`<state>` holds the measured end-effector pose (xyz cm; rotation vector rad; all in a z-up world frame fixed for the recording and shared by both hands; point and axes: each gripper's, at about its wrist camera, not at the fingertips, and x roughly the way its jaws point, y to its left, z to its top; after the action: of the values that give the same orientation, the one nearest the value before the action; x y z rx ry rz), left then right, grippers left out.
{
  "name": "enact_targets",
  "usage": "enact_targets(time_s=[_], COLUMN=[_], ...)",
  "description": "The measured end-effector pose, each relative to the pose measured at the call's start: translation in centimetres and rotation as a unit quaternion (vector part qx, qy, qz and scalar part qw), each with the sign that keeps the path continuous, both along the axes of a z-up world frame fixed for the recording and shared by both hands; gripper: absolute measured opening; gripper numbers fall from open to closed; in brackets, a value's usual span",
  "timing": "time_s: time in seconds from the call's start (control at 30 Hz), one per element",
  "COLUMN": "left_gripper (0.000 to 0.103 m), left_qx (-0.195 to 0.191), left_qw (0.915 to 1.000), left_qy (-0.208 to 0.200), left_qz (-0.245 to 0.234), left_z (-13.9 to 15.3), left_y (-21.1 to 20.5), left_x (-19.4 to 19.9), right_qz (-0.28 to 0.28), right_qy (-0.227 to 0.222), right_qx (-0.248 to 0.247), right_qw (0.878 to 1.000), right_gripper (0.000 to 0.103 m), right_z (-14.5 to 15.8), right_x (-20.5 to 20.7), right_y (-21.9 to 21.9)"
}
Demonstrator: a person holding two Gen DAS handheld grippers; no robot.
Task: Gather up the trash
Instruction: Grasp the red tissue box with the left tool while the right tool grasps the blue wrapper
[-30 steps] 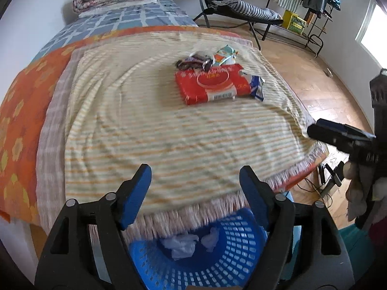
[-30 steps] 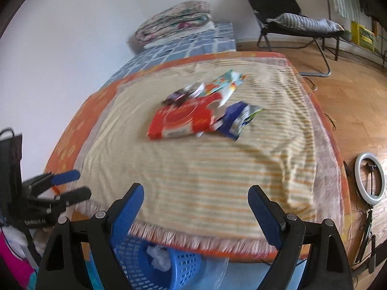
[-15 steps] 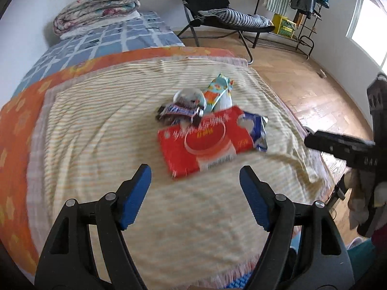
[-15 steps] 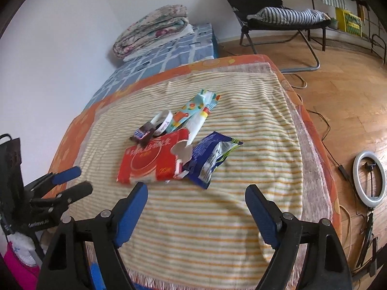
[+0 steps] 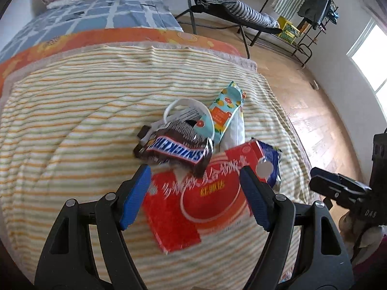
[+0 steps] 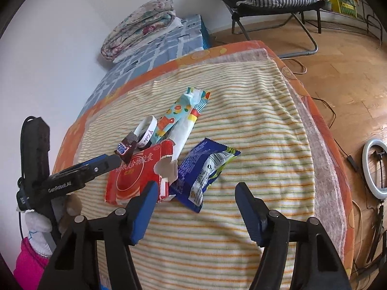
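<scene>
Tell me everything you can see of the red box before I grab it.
The red box is flat printed cardboard with white Chinese lettering and a round emblem. Its far end is torn open, with a round hole in the flap. It lies flat on the striped blanket. The Snickers wrapper overlaps its far edge, and the blue wrapper lies at its right side.

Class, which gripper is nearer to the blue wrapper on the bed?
Right. The right gripper hangs open just short of the blue wrapper, which lies between its fingers. The left gripper is over the red box, with the wrapper beyond its right finger.
</scene>
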<state>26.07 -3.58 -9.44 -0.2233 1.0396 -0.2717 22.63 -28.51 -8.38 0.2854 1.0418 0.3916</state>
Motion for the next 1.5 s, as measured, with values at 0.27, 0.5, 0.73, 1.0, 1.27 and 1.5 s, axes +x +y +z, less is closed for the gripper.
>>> enact_targets(time_s=[0.27,0.5,0.73,1.0,1.27,1.5], left_gripper=[0.078,0.078,0.085,0.089,0.092,0.091], left_qx=[-0.027,-0.019,0.061,0.158,0.213,0.235], left_qw=[0.9993,0.9965,0.9866,0.9648,0.9547,0.9531], left_qy=[0.026,0.046,0.032,0.018,0.021,0.005], left_qz=[-0.006,-0.066,-0.148,-0.209,-0.207,-0.191], left_z=[-1.4,-1.1,-1.0,-2.3,-3.6,-4.1], left_y=[0.3,-1.5,-5.5,-9.2,-11.6,-11.3], left_x=[1.1,-1.2,-4.8,-8.2,-8.7,-9.0], right_qz=[-0.019,-0.034,-0.036,-0.031,-0.040,-0.035], right_qy=[0.013,0.017,0.018,0.035,0.048,0.053], right_qx=[0.007,0.015,0.019,0.031,0.041,0.033], right_qw=[1.000,0.999,0.999,0.998,0.997,0.997], right_gripper=[0.065,0.064,0.064,0.064,0.064,0.064], right_z=[-1.1,-1.3,-1.2,-2.0,-2.9,-3.6], right_x=[1.3,1.7,1.6,2.1,3.4,4.1], right_y=[-1.0,-1.9,-2.0,-1.1,-0.1,1.2])
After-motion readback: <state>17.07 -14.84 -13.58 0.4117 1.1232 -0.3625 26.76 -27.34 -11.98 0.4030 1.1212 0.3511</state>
